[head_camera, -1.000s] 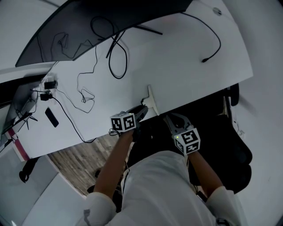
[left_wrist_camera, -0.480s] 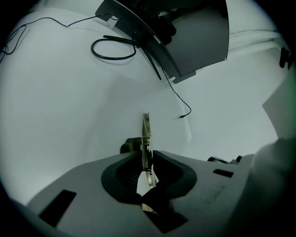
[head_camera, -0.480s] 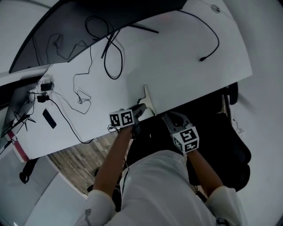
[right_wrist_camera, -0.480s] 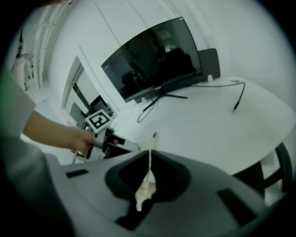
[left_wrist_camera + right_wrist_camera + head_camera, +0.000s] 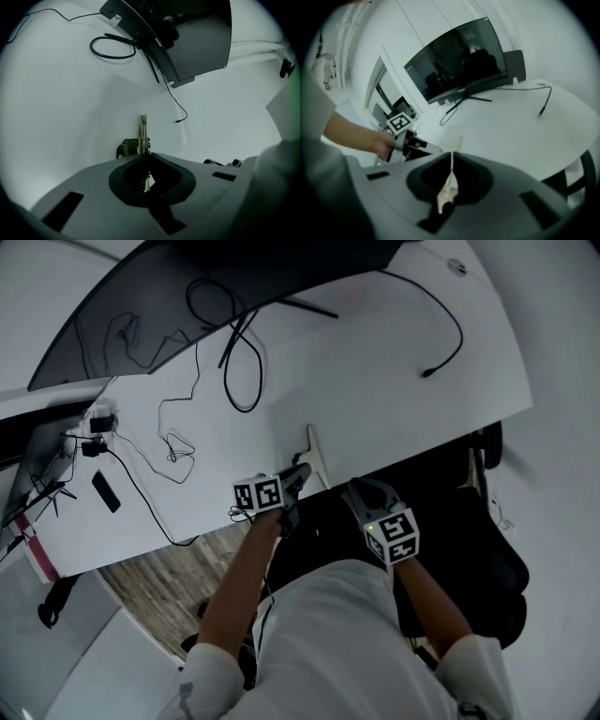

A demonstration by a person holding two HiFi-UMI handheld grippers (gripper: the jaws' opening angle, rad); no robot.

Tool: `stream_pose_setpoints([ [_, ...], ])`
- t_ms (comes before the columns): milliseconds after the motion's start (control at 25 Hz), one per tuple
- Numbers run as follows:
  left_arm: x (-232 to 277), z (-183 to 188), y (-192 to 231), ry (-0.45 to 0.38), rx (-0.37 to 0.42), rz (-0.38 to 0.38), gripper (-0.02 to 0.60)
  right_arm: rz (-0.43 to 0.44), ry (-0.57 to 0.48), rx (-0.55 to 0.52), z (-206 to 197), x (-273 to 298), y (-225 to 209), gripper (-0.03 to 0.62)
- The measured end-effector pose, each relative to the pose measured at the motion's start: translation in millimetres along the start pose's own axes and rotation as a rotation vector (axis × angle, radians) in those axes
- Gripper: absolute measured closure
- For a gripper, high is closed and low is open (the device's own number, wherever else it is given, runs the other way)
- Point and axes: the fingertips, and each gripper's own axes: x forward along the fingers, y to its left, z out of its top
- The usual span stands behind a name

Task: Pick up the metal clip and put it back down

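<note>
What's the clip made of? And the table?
The clip looks like bare metal: grey and dully shiny, with a coiled spring showing at its middle. The table is smooth, matte white, probably laminate or painted board, though its look alone leaves that open.

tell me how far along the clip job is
Done: the left tongs are on the metal clip at the table edge. They have just been closing, with the clip's thin blade between them. In hand: the grip, with the clip apparently not lifted yet. Left: raise it, then set it back down.
</note>
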Motion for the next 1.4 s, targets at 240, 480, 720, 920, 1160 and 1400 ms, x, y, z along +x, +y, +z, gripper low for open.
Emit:
stream_pose_setpoints([
  [240, -5, 0, -4, -0.004, 0.002, -0.015, 0.548, -0.005, 0.001, -0.019, 3, -2, 2, 0.560],
  [480, -19, -1, -7, -0.017, 0.000, -0.020, 0.548, -0.001, 0.000, -0.052, 6, -6, 18, 0.560],
  [720, -44, 1, -6, -0.039, 0.000, -0.025, 0.548, 0.005, 0.001, -0.083, 14, -6, 40, 0.560],
  [920, -68, 4, 0, -0.061, -0.006, -0.020, 0.548, 0.021, 0.002, -0.114, 21, 0, 58, 0.560],
  [1160, -99, 2, 10, -0.084, -0.013, -0.009, 0.548, 0.051, 0.004, -0.160, 32, 9, 85, 0.560],
  [1400, -129, 2, 22, -0.121, -0.037, 0.004, 0.548, 0.085, 0.007, -0.217, 45, 20, 109, 0.560],
])
